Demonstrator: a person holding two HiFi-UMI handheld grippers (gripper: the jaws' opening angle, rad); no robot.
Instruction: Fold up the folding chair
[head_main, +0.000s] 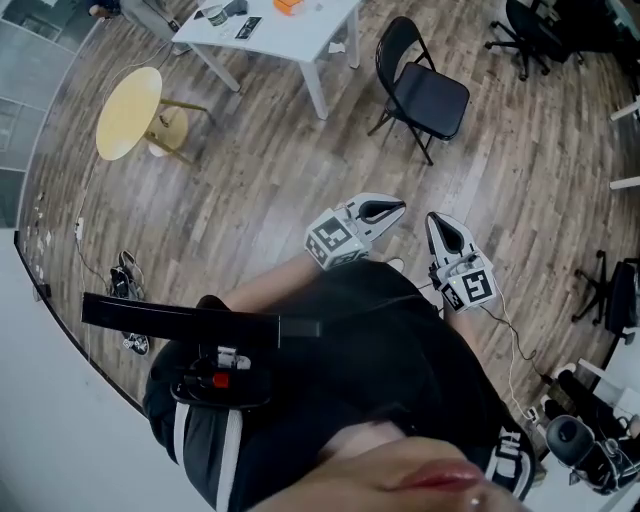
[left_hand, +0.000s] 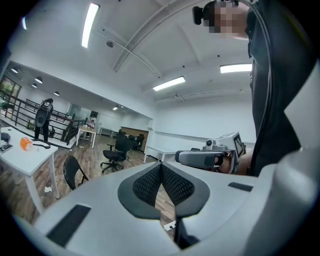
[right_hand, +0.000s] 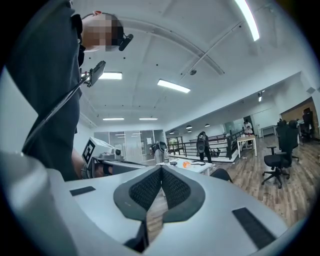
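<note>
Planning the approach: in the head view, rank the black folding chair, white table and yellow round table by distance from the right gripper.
1. black folding chair: nearest, just ahead of the right gripper.
2. white table: farther, ahead and to the left.
3. yellow round table: farthest, far left.

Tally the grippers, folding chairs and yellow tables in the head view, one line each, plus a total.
grippers: 2, the left gripper and the right gripper
folding chair: 1
yellow table: 1
total: 4
</note>
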